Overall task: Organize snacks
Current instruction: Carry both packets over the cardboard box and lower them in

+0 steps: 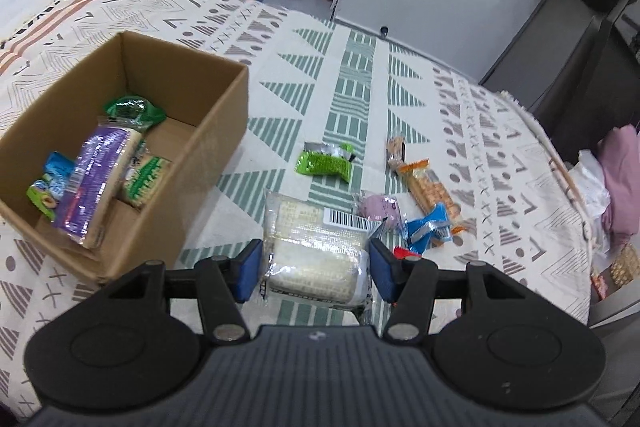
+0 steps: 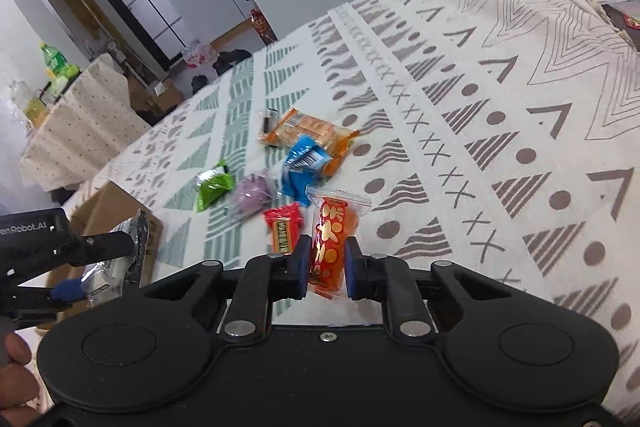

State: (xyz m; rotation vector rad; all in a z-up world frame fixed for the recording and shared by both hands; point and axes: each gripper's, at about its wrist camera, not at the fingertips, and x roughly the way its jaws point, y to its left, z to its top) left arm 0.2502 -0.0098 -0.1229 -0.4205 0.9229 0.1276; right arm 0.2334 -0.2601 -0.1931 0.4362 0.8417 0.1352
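The left tool [image 1: 314,269] gripped a clear-wrapped pale wafer packet [image 1: 316,247] and the right tool [image 2: 328,265] clamped an orange-red sachet [image 2: 331,247] above the patterned bedspread [image 2: 500,67], beyond which loose snacks [image 2: 288,163] lay near the brown cardboard box [image 1: 120,131].

box [image 1: 224,115]: matt cardboard | wafer pack [image 1: 316,247]: glossy clear plastic (crinkled) | bedspread [image 1: 460,131]: woven cloth
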